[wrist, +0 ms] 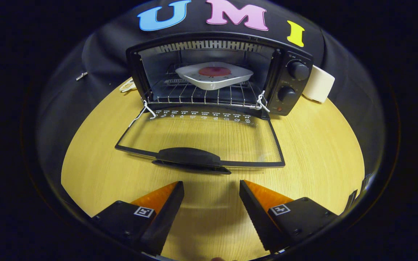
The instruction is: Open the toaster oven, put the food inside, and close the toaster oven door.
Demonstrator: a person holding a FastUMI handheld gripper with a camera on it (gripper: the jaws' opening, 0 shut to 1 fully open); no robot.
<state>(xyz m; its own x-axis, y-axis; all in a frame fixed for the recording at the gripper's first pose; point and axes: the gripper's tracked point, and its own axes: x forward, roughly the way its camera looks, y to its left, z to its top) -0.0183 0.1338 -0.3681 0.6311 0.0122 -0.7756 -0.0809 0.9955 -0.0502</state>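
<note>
Nearest, the tongs (212, 188) hang spread apart over the wooden worktop (321, 163), gripping nothing. Just ahead of them the toaster oven's glass door (201, 139) lies folded down flat, handle (189, 156) toward the tongs. Beyond it, in the toaster oven (216, 74), a white plate (214, 77) with red food (214, 71) sits on the wire rack (201, 95). A white container (319, 84) stands far right, just beside the oven.

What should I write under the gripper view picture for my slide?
Open gripper hovers before the toaster oven, glass door folded down, plate of food on the rack.
</note>
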